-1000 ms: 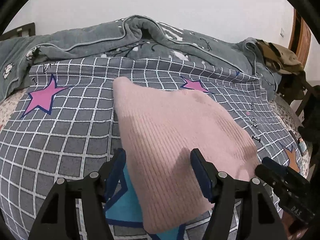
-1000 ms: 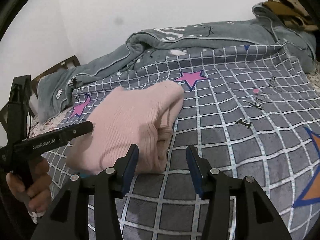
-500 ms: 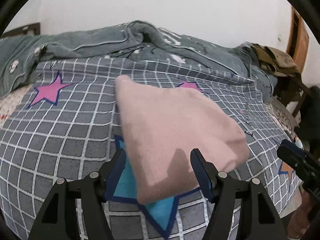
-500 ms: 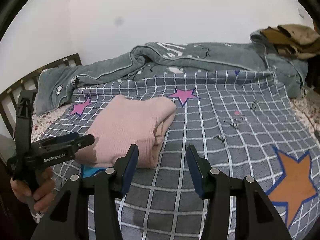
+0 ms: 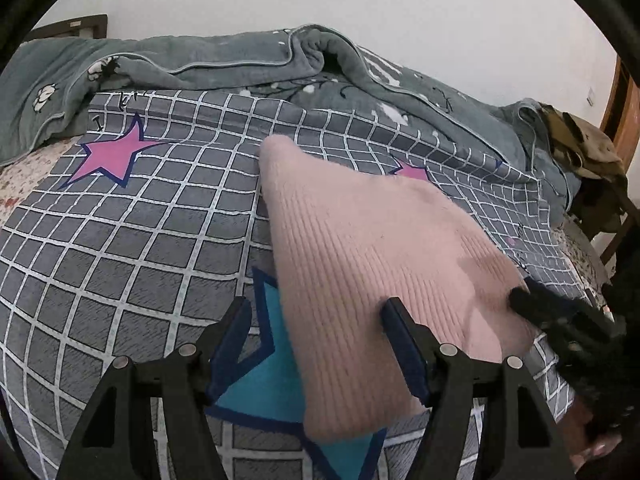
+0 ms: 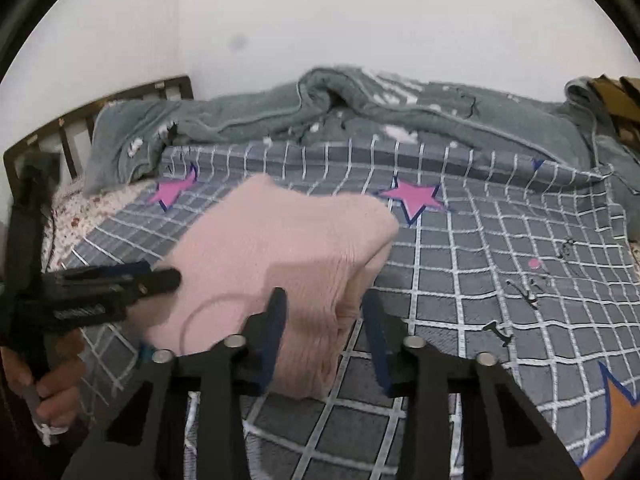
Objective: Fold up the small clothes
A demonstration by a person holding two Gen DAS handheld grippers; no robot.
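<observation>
A folded pink knit garment [image 5: 360, 248] lies on the grey checked bedspread [image 5: 120, 248]; it also shows in the right wrist view [image 6: 280, 248]. My left gripper [image 5: 316, 316] is open, its fingers straddling the garment's near left edge. My right gripper [image 6: 324, 312] is open, its fingers on either side of the garment's folded right corner. In the left wrist view the right gripper's tip shows at the garment's right edge [image 5: 532, 300]. In the right wrist view the left gripper shows at the garment's left edge [image 6: 120, 284].
A rumpled grey-green blanket [image 5: 240, 60] lies along the back by the white wall. Brown clothes [image 5: 580, 144] are piled at the right. A dark wooden headboard [image 6: 100, 120] stands at the left. Pink stars [image 6: 416, 196] and a teal star [image 5: 264, 392] mark the bedspread.
Both grippers pulled back from the garment half a second ago and have now moved in close to it again, one on each side. Both stay open.
</observation>
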